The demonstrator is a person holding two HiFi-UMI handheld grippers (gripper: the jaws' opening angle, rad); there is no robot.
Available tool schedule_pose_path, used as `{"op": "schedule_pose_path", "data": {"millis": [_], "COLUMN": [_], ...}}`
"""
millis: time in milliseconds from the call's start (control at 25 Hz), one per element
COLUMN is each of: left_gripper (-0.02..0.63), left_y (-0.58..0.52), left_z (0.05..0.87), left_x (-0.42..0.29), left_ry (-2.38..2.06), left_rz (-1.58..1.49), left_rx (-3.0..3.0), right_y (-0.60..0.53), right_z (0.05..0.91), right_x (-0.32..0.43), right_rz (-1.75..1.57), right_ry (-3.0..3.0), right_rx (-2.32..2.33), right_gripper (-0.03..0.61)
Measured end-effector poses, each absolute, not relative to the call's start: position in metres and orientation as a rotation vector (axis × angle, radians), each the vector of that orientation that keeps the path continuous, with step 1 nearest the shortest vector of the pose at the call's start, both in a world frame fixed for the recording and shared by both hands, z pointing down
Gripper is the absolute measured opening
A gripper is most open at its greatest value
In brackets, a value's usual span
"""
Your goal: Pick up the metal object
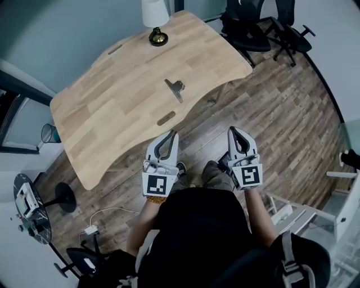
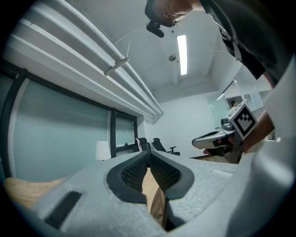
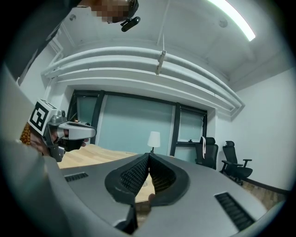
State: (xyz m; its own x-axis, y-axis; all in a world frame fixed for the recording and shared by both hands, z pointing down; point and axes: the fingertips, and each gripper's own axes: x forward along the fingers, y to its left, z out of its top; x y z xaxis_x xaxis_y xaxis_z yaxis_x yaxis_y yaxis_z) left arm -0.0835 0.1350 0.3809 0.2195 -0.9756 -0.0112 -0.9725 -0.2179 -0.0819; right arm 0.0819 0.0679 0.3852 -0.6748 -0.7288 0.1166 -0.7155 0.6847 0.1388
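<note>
The metal object, a silver clip with a flat handle, lies near the middle of the light wooden table, close to its curved front edge. My left gripper is held in the air just off that edge, near the person's body, its jaws shut on nothing. My right gripper hovers beside it over the floor, likewise shut and empty. In the left gripper view the black ribbed pads meet at the tips. The pads in the right gripper view also meet. The clip is about a gripper's length beyond both.
A white lamp with a dark round base stands at the table's far edge. Black office chairs sit at the back right. A bin and a round stand are on the floor at left.
</note>
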Motion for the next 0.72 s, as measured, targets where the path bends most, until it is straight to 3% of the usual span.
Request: {"op": "schedule_pose_path", "data": {"millis": [720], "left_gripper": [0.034], "left_y": [-0.084], "left_z": [0.423], "left_x": [-0.098], "left_ry": [2.089], "left_rz": [-0.314], "left_rx": [-2.328], "right_y": [-0.183], "right_z": [0.415], "right_x": [0.045], "right_rz": [-0.038], "right_ry": [-2.838], "right_rx": [0.873], "right_gripper": [0.003]}}
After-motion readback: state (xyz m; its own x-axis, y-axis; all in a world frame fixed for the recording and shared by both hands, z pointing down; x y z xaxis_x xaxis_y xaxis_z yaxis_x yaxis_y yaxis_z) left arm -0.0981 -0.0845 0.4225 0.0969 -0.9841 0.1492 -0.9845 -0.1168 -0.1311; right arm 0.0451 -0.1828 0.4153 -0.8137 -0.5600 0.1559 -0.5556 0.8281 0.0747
